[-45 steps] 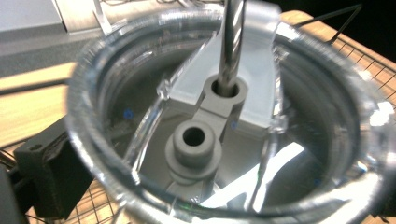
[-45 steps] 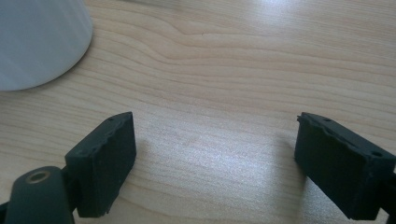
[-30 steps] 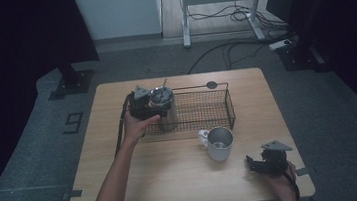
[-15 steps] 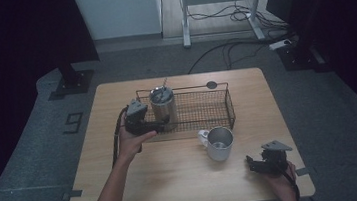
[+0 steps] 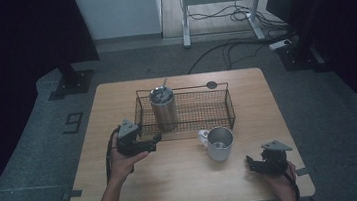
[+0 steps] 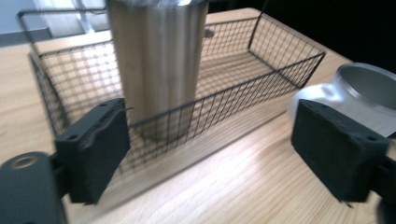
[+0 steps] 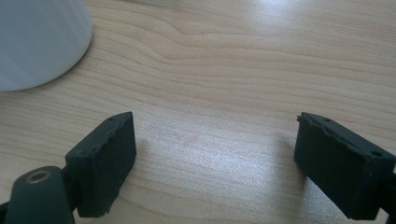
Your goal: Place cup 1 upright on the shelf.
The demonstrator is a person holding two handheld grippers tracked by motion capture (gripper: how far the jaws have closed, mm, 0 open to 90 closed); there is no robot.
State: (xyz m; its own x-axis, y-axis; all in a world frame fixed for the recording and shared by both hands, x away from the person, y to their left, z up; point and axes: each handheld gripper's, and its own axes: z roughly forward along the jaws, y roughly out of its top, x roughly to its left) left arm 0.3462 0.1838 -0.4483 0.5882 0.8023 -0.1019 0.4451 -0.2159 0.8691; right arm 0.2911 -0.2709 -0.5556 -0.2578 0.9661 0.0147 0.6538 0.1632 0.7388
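Standing upright in the left end of the wire basket [image 5: 217, 107], the steel tumbler [image 5: 162, 108] is free of any grip; the left gripper [image 5: 146, 145] hovers just outside the basket's near wall, its jaws wide apart in its own view with nothing between them, though they have just been closing; the tumbler [image 6: 156, 60] rises beyond the mesh, ahead of those jaws; near the basket's front right corner sits a metal mug [image 5: 218, 143]; well right of it, the right gripper [image 5: 254, 165] rests on the surface [image 7: 224, 70], jaws apart and empty.
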